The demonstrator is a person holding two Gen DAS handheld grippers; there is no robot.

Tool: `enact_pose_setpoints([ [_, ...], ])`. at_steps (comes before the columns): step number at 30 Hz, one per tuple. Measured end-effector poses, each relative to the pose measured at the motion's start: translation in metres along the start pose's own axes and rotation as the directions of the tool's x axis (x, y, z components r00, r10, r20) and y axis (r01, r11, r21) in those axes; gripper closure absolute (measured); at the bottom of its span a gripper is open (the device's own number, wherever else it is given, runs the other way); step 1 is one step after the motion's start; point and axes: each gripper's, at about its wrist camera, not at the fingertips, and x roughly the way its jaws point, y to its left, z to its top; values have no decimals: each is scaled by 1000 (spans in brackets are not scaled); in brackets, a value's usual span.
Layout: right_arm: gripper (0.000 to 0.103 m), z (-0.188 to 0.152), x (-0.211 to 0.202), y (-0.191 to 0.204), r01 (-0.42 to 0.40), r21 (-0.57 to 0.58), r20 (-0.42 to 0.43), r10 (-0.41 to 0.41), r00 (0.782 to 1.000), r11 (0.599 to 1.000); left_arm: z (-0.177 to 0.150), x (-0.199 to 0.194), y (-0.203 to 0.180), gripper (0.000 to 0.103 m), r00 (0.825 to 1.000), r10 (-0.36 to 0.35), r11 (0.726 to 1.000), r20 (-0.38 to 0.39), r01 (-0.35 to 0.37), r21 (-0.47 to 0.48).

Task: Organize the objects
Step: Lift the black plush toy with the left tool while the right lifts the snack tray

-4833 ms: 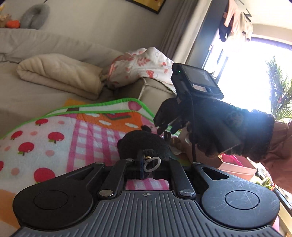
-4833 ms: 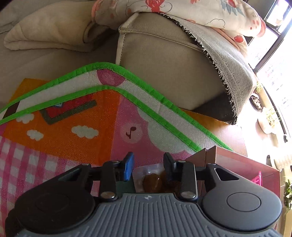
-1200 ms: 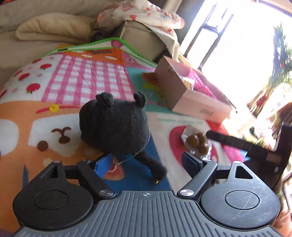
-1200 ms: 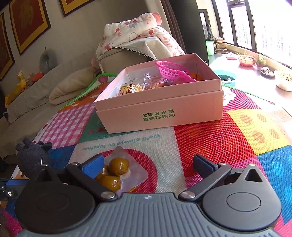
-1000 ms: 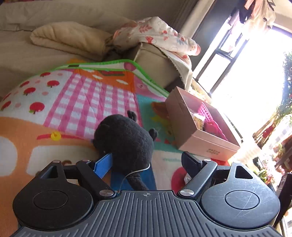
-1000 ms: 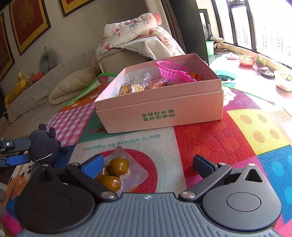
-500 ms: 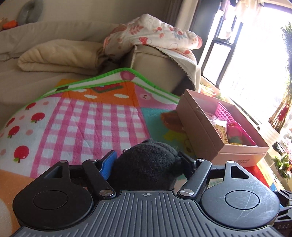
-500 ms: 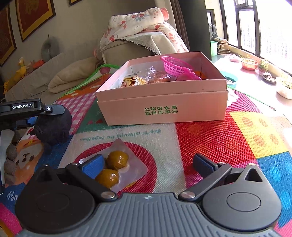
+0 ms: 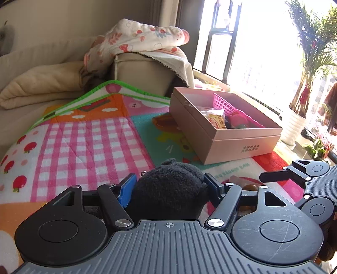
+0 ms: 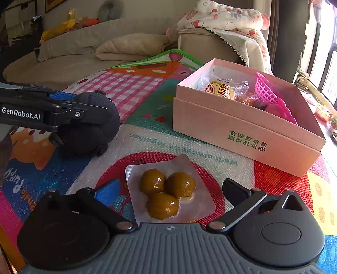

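1. The left gripper (image 9: 168, 185) has its jaws clamped on a black plush toy (image 9: 168, 189), one pad pressed into each flank; the fleece bulges between them. In the right wrist view the plush toy (image 10: 90, 124) sits low over the play mat (image 10: 147, 137), at about 10 o'clock from the right gripper; I cannot tell whether it touches the mat.

2. The right gripper (image 10: 170, 191) hangs with its jaws wide apart and closing. A clear vacuum pouch holding three brown balls (image 10: 168, 194) lies flat on the mat between the jaws, and neither pad touches it. The pouch rests on a red circle printed on the mat.

3. A pink cardboard box (image 10: 242, 130) with green print on its side stands open on the mat, at about 1 o'clock from the pouch and well apart from it. Inside it lie a snack packet (image 10: 219, 88), other wrapped items and a pink plastic basket (image 10: 265, 88) tilted against the far right side.

4. In the left wrist view the box (image 9: 242, 143) stands at 1 o'clock from the plush toy, and the right gripper (image 9: 273, 175) shows at 3 o'clock.

5. Beyond the mat, at 12 o'clock, a beige sofa (image 10: 84, 54) carries a folded cream blanket (image 10: 130, 48) and a floral quilt (image 10: 221, 16) draped over its arm.
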Motion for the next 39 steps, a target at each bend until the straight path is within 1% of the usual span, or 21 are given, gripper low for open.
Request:
enact_pose_setpoints([
  [1, 9, 0, -1, 1, -7, -1, -1, 7, 1000, 1000, 0, 0, -1, 29, 1000, 5, 1000, -1, -5, 1],
  [3, 25, 1, -7, 6, -15, -16, 0, 15, 1000, 1000, 1, 0, -2, 29, 1000, 12, 1000, -2, -12, 4],
  [4, 27, 1, -11, 10, -8, -33, 1, 8, 1000, 999, 0, 0, -3, 29, 1000, 14, 1000, -2, -14, 4],
  [5, 38, 0, -15, 13, 8, -49, 7, -8, 1000, 999, 0, 0, -3, 28, 1000, 17, 1000, -1, -17, 5],
  [6, 43, -1, -19, 15, 24, -65, 13, -23, 1000, 998, 0, 0, -3, 28, 1000, 19, 1000, -1, -19, 6],
  [11, 45, -13, -43, 15, 52, -72, 38, -50, 998, 996, -4, -2, -4, 27, 1000, 24, 1000, 0, -24, 8],
  [13, 47, -17, -51, 12, 60, -59, 46, -57, 997, 997, -4, -5, -3, 27, 1000, 24, 1000, 1, -24, -2],
  [15, 69, -20, -61, 8, 67, -36, 61, -65, 996, 997, -5, -8, -2, 28, 1000, 24, 1000, 4, -24, -8],
  [17, 72, -20, -70, 2, 65, -16, 63, -64, 996, 998, -7, -11, -4, 28, 1000, 20, 1000, 4, -20, -8],
  [19, 72, -21, -76, -6, 50, -5, 75, -49, 996, 999, -9, -12, -7, 28, 1000, 22, 1000, 7, -22, 15],
  [20, 66, -22, -78, -7, 51, -11, 80, -50, 996, 999, -9, -12, -8, 28, 1000, 25, 999, 9, -25, 24],
  [21, 50, -25, -78, -7, 50, -12, 82, -49, 995, 999, -10, -12, -11, 28, 999, 30, 999, 10, -30, 36],
  [23, 35, -29, -78, -7, 39, -11, 88, -38, 995, 999, -11, -12, -15, 28, 999, 39, 998, 10, -40, 53],
  [25, 34, -31, -73, -5, 14, -5, 80, -13, 997, 1000, -11, -12, -18, 28, 999, 45, 997, 11, -46, 66],
  [26, 27, -32, -70, -5, -2, 3, 75, 2, 997, 1000, -12, -12, -19, 28, 999, 47, 996, 12, -48, 70],
  [27, 19, -32, -66, -4, -16, 14, 71, 15, 997, 1000, -12, -12, -19, 28, 999, 49, 996, 13, -50, 72],
  [28, 17, -31, -61, -4, -27, 28, 66, 26, 998, 999, -12, -11, -19, 28, 999, 50, 996, 15, -51, 72],
  [33, 17, -28, -32, 5, -31, 19, 34, 31, 999, 999, -13, -11, -17, 28, 999, 48, 997, 21, -49, 67],
  [34, 21, -29, -31, 8, -20, 3, 52, 20, 998, 1000, -13, -11, -17, 28, 999, 47, 997, 22, -48, 68],
  [36, 42, -28, -35, 11, -36, -17, 52, 37, 998, 999, -14, -11, -17, 28, 999, 46, 997, 24, -47, 67],
  [39, 42, -29, -45, 16, -9, -41, 65, 11, 998, 999, -14, -11, -18, 28, 998, 49, 996, 33, -51, 66],
])
